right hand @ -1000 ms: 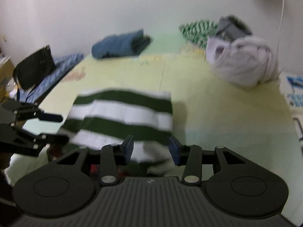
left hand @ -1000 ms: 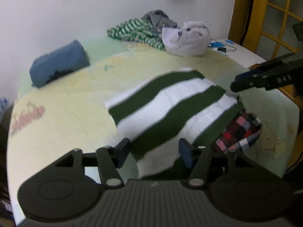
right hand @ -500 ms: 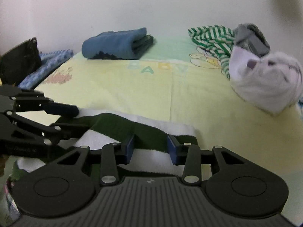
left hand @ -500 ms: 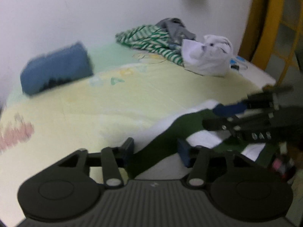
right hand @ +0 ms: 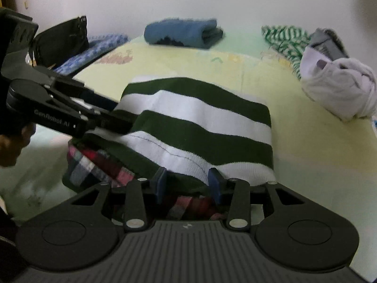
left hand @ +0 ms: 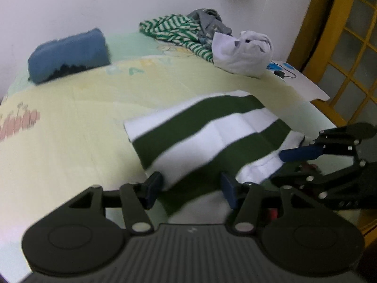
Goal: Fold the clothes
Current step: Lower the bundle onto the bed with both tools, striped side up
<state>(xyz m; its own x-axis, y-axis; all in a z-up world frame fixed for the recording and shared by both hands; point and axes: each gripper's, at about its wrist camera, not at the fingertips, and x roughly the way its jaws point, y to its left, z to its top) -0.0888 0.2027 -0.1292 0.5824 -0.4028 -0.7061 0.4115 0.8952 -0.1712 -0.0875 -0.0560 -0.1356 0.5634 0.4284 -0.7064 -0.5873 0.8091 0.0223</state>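
Note:
A green-and-white wide-striped garment (left hand: 207,136) (right hand: 200,127) lies folded on the pale yellow bed sheet (left hand: 70,129). Under its near edge, a red plaid garment (right hand: 94,165) sticks out. In the left wrist view, my left gripper (left hand: 192,188) is open, its fingers straddling the near edge of the striped garment. My right gripper (right hand: 187,182) is open too, just above the garment's near hem. Each gripper shows in the other's view: the right gripper (left hand: 306,153) at the garment's right edge, the left gripper (right hand: 106,118) at its left edge.
A folded blue garment (left hand: 68,54) (right hand: 183,33) lies at the back. A heap of thin-striped, grey and white clothes (left hand: 242,52) (right hand: 339,87) sits back right. A white side table (left hand: 304,85) and yellow lattice door (left hand: 348,47) stand right; a black bag (right hand: 61,40) left.
Half a second ago both grippers were low and close together over the striped garment. They have since lifted and drawn back, and the garment lies in a thicker fold on the plaid one.

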